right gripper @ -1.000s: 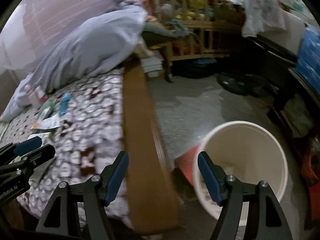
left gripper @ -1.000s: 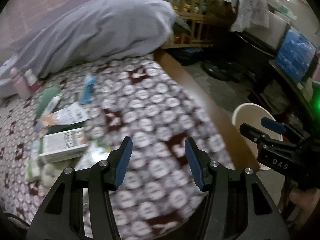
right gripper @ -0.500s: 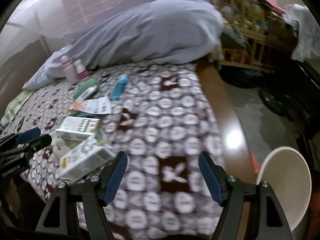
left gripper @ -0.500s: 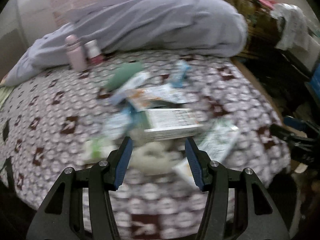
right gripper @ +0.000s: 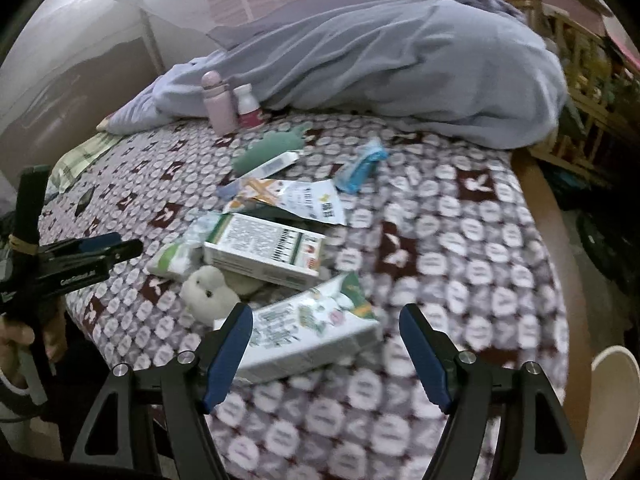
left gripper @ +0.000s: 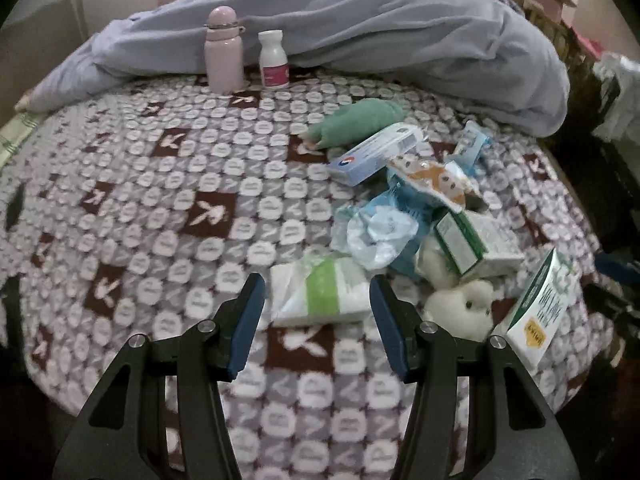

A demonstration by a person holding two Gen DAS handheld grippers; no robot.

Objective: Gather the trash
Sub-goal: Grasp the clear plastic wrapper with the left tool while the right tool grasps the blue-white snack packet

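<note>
Trash lies in a pile on a patterned bed blanket (left gripper: 160, 208). My left gripper (left gripper: 316, 320) is open, just in front of a white tissue pack with a green band (left gripper: 320, 292). Beyond it lie a crumpled blue-white wrapper (left gripper: 380, 236), a green-white box (left gripper: 476, 240), a long blue-white box (left gripper: 376, 154) and an orange snack wrapper (left gripper: 432, 176). My right gripper (right gripper: 326, 344) is open, straddling a flat green-white carton (right gripper: 312, 332). Behind it lie the green-white box (right gripper: 264, 248) and a blue wrapper (right gripper: 362, 166). The left gripper also shows in the right wrist view (right gripper: 92, 256).
A pink bottle (left gripper: 223, 56) and a white pill bottle (left gripper: 273, 60) stand by a grey duvet (left gripper: 400, 32). A green cloth (left gripper: 356, 122) and a white plush toy (left gripper: 464, 308) lie among the trash. A cream bin (right gripper: 612, 412) stands on the floor at right, past the wooden bed edge (right gripper: 548, 208).
Both grippers have swung left from the bin and floor to the bed and closed in on the trash pile. Both stay open and empty.
</note>
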